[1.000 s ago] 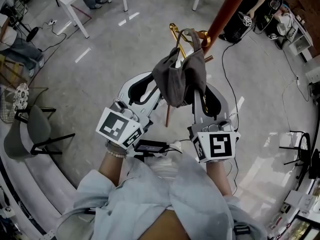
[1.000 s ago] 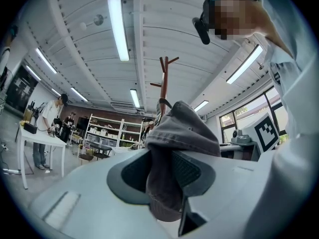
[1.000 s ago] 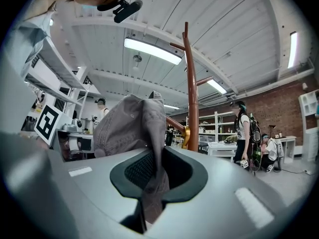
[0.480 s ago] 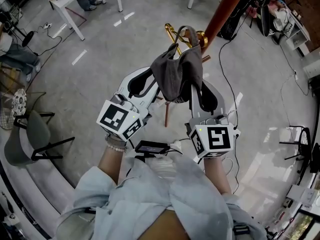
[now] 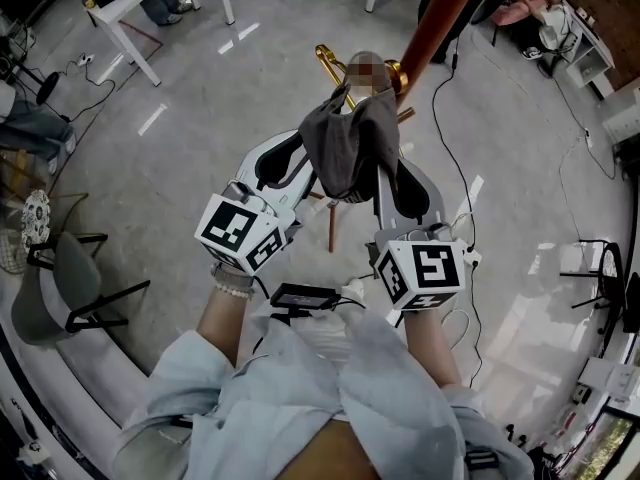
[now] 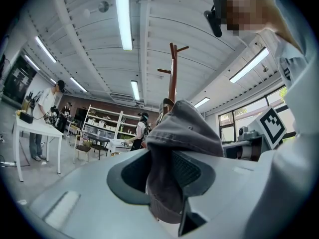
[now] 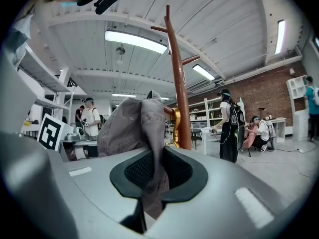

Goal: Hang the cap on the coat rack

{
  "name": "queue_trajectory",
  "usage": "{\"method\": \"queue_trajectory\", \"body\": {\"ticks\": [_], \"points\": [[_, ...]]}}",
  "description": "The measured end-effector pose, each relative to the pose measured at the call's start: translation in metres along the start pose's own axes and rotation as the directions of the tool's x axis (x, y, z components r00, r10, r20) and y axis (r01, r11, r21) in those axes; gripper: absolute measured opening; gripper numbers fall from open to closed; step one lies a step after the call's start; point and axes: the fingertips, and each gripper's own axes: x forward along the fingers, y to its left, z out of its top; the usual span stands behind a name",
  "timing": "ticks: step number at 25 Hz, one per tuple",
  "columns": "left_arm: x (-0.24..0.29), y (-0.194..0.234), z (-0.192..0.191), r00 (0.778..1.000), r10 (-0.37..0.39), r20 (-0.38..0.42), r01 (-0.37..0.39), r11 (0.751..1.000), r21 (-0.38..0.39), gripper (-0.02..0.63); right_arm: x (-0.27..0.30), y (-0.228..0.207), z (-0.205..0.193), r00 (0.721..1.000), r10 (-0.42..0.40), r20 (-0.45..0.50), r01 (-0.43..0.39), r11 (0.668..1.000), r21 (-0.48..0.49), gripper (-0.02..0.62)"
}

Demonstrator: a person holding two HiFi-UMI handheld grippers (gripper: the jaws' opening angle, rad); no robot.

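The cap (image 5: 345, 148) hangs in the middle between the two grippers, with the left gripper (image 5: 298, 158) on its left edge and the right gripper (image 5: 388, 173) on its right edge, a fold of it lying between each gripper's jaws. Just behind the cap, further off and slightly to the right, stands the coat rack (image 5: 440, 18), and one hook (image 5: 332, 66) reaches out beside the cap's top. A table (image 5: 130, 8) stands far off at the left, a chair (image 5: 60, 268) is nearer on the left, and shelves (image 5: 585, 38) are at the far right.
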Motion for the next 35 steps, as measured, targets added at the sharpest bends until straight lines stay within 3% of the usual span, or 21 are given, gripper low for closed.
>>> {"method": "queue_trajectory", "body": {"ticks": [8,20,26,35], "points": [[0.014,0.004,-0.009,1.000,-0.006,-0.019,0.006,1.000,-0.002,0.123,0.004,-0.006,-0.007,1.000,-0.018,-0.017,0.018,1.000,0.006,0.052],[0.028,0.003,-0.026,0.996,-0.040,-0.078,0.042,0.999,0.021,0.123,0.003,-0.019,-0.026,0.996,-0.050,-0.069,0.056,0.994,0.090,0.052],[0.032,0.001,-0.039,0.992,-0.044,-0.119,0.049,0.998,0.037,0.123,0.002,-0.019,-0.037,0.988,-0.102,-0.118,0.089,0.990,-0.112,0.052],[0.034,0.002,-0.043,0.989,-0.047,-0.137,0.053,0.998,0.038,0.123,0.004,-0.021,-0.040,0.986,-0.121,-0.111,0.104,0.983,-0.152,0.054]]}}
